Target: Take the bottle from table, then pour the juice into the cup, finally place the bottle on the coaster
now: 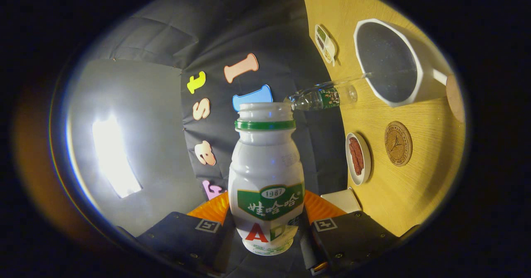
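Wooden tabletop runs up one side of the rolled view, with black booth cloth filling the other, so the gripper is turned hard onto its side. Its two fingers clamp the lower body of the white bottle, one pressing each flank, and the bottle's open, green-ringed neck points straight ahead of them toward the cloth. Taking that bottle as the landmark: a clear plastic bottle lies just beyond its neck at the table's edge. Past that sits the white cup, its mouth facing the camera. Nearer the held bottle, a small plate of reddish strips rests beside the round cork coaster. Farthest off stands a small white dish.
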